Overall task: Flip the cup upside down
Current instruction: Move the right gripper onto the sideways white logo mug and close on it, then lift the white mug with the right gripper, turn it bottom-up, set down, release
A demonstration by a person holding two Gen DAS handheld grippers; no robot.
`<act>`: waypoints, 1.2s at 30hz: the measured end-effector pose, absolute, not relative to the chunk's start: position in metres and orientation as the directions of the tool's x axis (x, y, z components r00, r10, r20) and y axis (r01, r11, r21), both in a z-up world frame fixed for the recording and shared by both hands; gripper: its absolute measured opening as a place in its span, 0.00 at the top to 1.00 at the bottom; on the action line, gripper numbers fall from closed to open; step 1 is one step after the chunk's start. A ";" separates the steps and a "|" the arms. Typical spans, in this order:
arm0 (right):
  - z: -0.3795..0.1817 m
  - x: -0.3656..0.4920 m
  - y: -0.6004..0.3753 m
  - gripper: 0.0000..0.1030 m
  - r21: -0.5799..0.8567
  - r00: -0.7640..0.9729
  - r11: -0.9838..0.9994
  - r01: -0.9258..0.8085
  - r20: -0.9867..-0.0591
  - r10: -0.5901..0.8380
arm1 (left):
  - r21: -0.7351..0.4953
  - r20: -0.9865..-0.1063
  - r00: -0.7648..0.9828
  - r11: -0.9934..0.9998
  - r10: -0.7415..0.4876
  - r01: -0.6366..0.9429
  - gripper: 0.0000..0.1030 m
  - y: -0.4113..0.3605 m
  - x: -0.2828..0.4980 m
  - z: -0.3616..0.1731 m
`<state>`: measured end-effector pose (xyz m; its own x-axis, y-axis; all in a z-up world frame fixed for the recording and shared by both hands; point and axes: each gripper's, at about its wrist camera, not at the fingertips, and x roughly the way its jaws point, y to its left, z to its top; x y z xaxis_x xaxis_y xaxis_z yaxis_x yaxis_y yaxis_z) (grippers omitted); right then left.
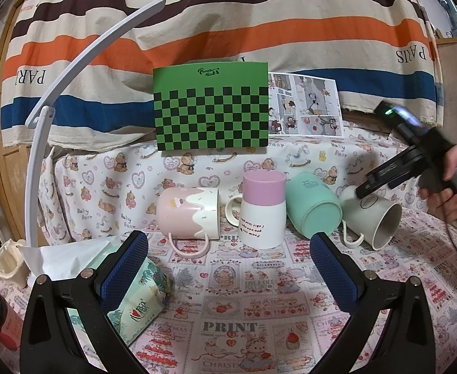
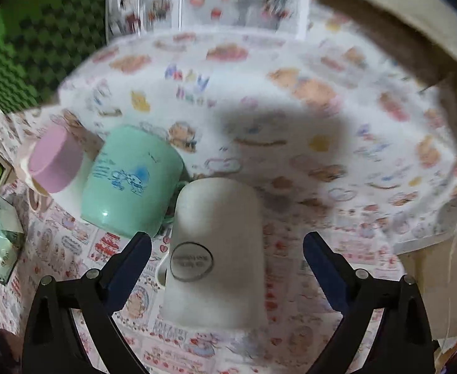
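Though it lies on its side, the white cup [image 2: 216, 249] is within easy reach.

Cup position: on the patterned surface [image 1: 259, 327], far right of the row, mouth toward the viewer's right in the left wrist view, handle low against the cloth; the mint cup [image 1: 314, 207] sits just beside it.

Handling: looks like glazed ceramic, so I judge it stiff, fairly heavy, slippery and breakable if dropped; it may roll on its rounded wall.

Where to hold: across the body near the middle, over the round badge, clear of the handle.

Right gripper [image 2: 227, 243]: fingers spread wide, holding nothing; the cup lies between them, with a gap on each side, the right gap wider.

Left gripper [image 1: 229, 246]: fingers released and empty, well apart from the white cup, facing the pink-topped cup [image 1: 262, 208] and the pink-and-cream mug [image 1: 188, 212].

Blur: the right wrist view is smeared, so contact cannot be ruled out finely.
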<state>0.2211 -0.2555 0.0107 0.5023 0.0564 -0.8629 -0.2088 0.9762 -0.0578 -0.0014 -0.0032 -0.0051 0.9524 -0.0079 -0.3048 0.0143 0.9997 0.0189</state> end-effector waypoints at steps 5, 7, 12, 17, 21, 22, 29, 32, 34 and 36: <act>-0.006 0.236 -0.251 0.07 -0.031 0.442 0.981 -0.189 -0.895 0.057 | 0.029 -0.305 0.952 0.999 -0.011 0.021 0.00 -0.007 -0.001 -0.004; -0.011 0.241 -0.253 0.13 -0.029 0.416 0.985 -0.169 -0.908 0.045 | 0.028 -0.309 0.951 0.999 -0.012 0.021 0.00 -0.007 0.000 -0.004; -0.020 0.242 -0.259 0.23 0.017 0.375 0.991 -0.134 -0.925 0.067 | 0.031 -0.314 0.949 0.999 -0.014 0.025 0.00 -0.008 0.001 -0.003; -0.001 0.225 -0.277 0.23 0.104 0.406 0.990 -0.094 -0.904 0.134 | 0.028 -0.316 0.949 0.999 -0.013 0.023 0.00 -0.009 0.002 -0.003; 0.030 0.195 -0.277 0.23 0.136 0.442 0.983 -0.124 -0.879 0.177 | 0.028 -0.315 0.949 0.999 -0.013 0.023 0.00 -0.008 0.002 -0.003; 0.035 0.186 -0.276 0.23 0.144 0.444 0.980 -0.136 -0.876 0.191 | 0.028 -0.315 0.949 0.999 -0.013 0.023 0.00 -0.008 0.002 -0.003; 0.046 0.142 -0.250 0.23 0.246 0.395 0.951 -0.186 -0.868 0.301 | 0.006 -0.292 0.956 1.000 -0.012 0.014 0.00 -0.002 -0.002 -0.002; 0.033 0.138 -0.233 0.23 0.293 0.359 0.944 -0.155 -0.873 0.330 | 0.007 -0.295 0.955 1.000 0.001 0.001 0.00 -0.002 -0.002 -0.002; 0.020 0.139 -0.227 0.23 0.329 0.344 0.934 -0.136 -0.869 0.356 | 0.001 -0.298 0.955 1.000 0.009 -0.009 0.00 0.000 -0.002 -0.002; 0.009 0.141 -0.220 0.23 0.384 0.324 0.914 -0.129 -0.855 0.405 | -0.005 -0.291 0.956 1.000 0.017 -0.019 0.00 0.002 -0.003 -0.002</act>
<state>0.1405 -0.2198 0.0087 0.3244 0.4053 -0.8547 -0.1294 0.9141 0.3843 -0.0033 0.0024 -0.0016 0.9564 0.0168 -0.2914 -0.0189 0.9998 -0.0046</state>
